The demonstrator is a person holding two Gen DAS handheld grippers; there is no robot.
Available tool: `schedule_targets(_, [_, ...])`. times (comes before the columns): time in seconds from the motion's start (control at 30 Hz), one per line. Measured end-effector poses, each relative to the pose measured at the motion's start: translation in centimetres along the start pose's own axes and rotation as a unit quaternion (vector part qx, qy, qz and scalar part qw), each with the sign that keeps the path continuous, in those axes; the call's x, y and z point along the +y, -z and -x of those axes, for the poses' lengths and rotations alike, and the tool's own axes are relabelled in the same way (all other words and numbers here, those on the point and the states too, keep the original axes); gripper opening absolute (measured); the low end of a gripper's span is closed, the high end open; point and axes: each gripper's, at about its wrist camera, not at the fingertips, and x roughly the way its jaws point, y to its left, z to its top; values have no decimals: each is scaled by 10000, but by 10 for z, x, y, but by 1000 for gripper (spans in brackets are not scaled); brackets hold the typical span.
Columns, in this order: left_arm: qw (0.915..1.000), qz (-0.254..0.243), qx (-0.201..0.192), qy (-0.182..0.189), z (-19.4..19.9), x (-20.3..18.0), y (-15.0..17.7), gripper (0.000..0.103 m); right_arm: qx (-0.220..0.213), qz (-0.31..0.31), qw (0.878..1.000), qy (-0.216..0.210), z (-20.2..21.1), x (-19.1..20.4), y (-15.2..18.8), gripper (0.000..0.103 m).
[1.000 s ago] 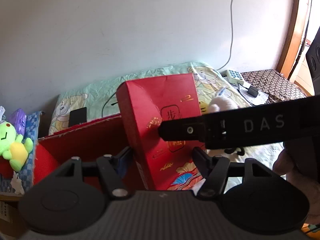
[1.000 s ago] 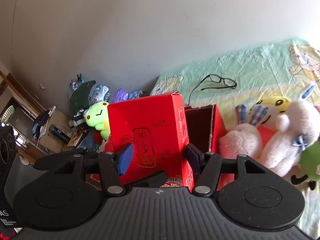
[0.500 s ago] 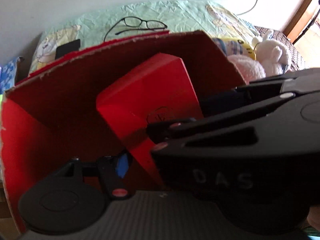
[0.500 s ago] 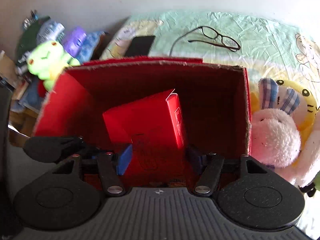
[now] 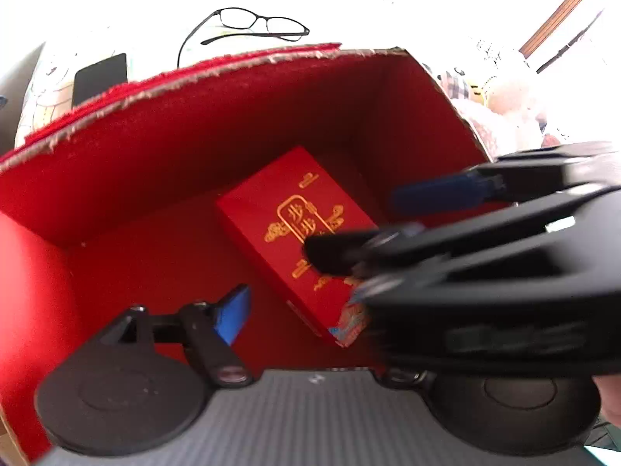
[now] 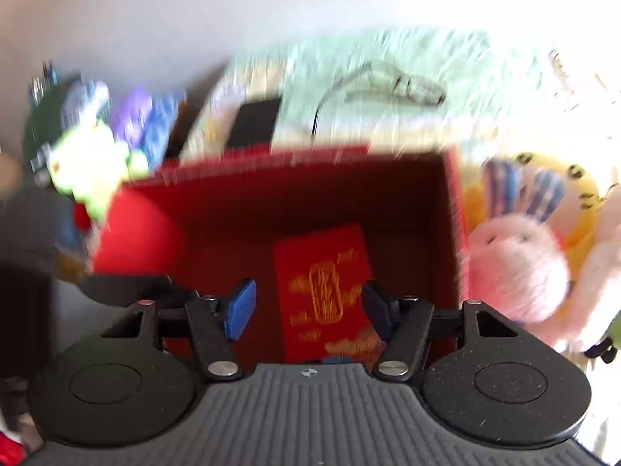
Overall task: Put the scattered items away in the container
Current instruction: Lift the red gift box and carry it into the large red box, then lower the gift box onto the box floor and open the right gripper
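Observation:
A small red gift box with gold print (image 5: 299, 225) lies flat on the floor of the big red cardboard container (image 5: 194, 116). It also shows in the right wrist view (image 6: 326, 291) inside the container (image 6: 295, 198). My right gripper (image 6: 306, 306) is open above the box, its fingers apart and off it. In the left wrist view the right gripper's body (image 5: 485, 272) crosses in front and hides my left gripper's right finger. My left gripper (image 5: 310, 310) hovers over the container, open and empty.
Glasses (image 5: 252, 25) and a black phone (image 5: 100, 77) lie on the bedsheet behind the container. Pink, white and yellow plush toys (image 6: 520, 272) sit right of it. A green plush toy (image 6: 89, 163) sits at its left.
Both grippers carried the red gift box down into the container and let go. It now lies flat on the floor. The right view is blurred by motion.

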Motion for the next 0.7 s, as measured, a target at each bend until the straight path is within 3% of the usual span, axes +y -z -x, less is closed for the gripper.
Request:
schedule_targets(0.13, [9997, -90, 189, -79, -8, 1, -11, 78, -655, -231, 9975, 130, 33, -15, 3, 64])
schedule_targets(0.27, [9991, -239, 353, -7, -20, -6, -22, 78, -1006, -569, 9932, 126, 49, -34, 8, 64])
schedule_targets(0.5, [9972, -603, 430, 48, -34, -24, -43, 78, -1070, -1283, 9859, 25, 52, -56, 18, 58])
schedule_targets(0.7, [9949, -813, 562, 185, -42, -40, -44, 78, -1079, -1370, 9847, -25, 54, -59, 23, 56])
